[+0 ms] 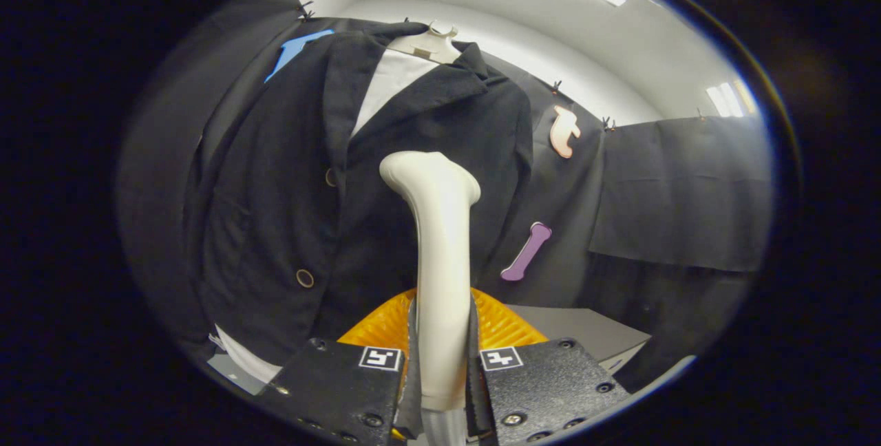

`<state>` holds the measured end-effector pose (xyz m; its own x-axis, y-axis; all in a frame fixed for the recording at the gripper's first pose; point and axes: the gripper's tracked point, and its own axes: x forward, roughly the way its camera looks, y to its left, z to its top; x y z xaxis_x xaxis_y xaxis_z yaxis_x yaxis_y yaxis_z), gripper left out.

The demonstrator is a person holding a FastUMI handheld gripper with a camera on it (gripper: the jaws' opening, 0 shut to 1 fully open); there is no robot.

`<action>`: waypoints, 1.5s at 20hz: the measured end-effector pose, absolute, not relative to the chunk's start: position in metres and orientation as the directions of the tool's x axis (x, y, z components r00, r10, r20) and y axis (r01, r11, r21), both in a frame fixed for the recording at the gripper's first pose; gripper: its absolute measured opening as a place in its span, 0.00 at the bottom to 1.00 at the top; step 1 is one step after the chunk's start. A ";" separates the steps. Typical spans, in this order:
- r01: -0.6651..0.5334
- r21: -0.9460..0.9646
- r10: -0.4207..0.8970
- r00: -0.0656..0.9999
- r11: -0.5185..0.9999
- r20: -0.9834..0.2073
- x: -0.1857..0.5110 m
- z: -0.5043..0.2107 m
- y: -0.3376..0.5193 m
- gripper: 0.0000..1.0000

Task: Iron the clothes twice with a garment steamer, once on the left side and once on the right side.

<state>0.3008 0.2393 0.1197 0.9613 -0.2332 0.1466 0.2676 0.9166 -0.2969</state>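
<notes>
A dark jacket (pixel 275 212) with round buttons hangs on a pale hanger (pixel 432 43) against the booth wall, over a white shirt (pixel 389 85). The cream garment steamer (pixel 440 253) stands upright between my fingers, and its handle is clamped by both of them. My gripper (pixel 440 356) is shut on that handle. The steamer's head (pixel 427 171) sits against or just in front of the jacket's right front panel, below the lapel; I cannot tell if it touches.
A grey tabletop (pixel 585 329) lies beyond the fingers to the right. The jacket's hem and a white shirt tail (pixel 244 360) hang low on the left. The white wall and ceiling lights are above.
</notes>
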 end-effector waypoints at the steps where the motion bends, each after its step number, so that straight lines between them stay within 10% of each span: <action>1: 0.266 -0.304 -0.234 0.962 0.915 0.139 0.302 0.117 0.239 0.29; 30: 0.172 -0.453 -0.248 0.962 0.875 -0.113 0.288 -0.080 0.227 0.29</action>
